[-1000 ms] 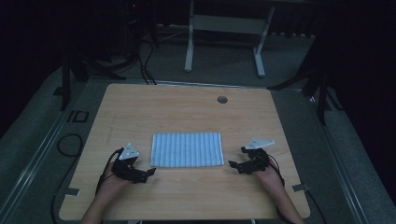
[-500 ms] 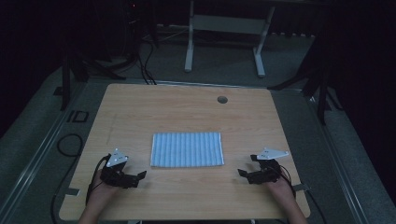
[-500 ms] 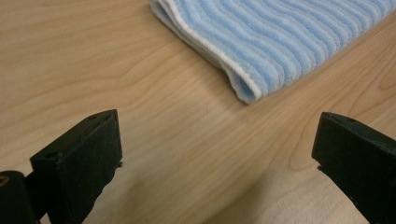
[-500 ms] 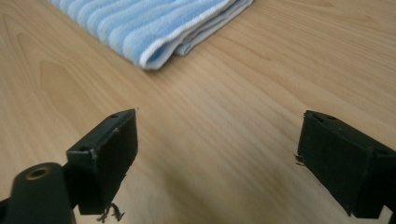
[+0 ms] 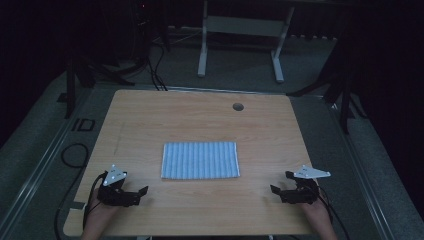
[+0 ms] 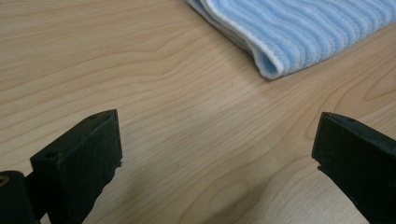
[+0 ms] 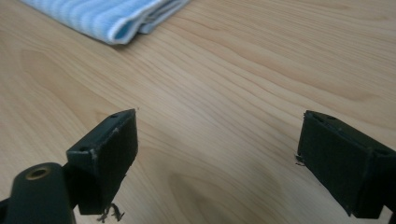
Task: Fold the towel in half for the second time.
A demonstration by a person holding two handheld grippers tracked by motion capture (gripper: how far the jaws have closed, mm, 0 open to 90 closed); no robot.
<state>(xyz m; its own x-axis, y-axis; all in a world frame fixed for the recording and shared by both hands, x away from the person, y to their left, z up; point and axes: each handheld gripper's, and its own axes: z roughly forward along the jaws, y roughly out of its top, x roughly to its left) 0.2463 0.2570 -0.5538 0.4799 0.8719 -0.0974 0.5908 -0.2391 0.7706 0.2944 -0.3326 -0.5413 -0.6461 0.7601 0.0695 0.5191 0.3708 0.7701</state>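
The folded blue-striped towel [image 5: 200,160] lies flat near the middle of the table [image 5: 150,115], its long axis running left to right across the person's front, with its near edge facing the two claws. The left claw [image 5: 134,195] rests low at the near-left part of the table, and the towel lies ahead of it and to its right; in the left gripper view the towel's folded corner [image 6: 273,70] sits up and right of the wide gap between the jaws, well apart from them. The right claw [image 5: 280,186] sits at the near-right, and the towel lies ahead of it and to its left; in the right gripper view a folded corner [image 7: 119,35] shows up and left of the jaws, again well clear. Both claws stand wide open and hold nothing, with only bare wood between their jaws. Neither claw looks clearly nearer: each stands off from its own near corner of the towel by much the same stretch of table. Any grasp would likely mean each claw moving forward and inward, the left toward the near-left corner and the right toward the near-right one.
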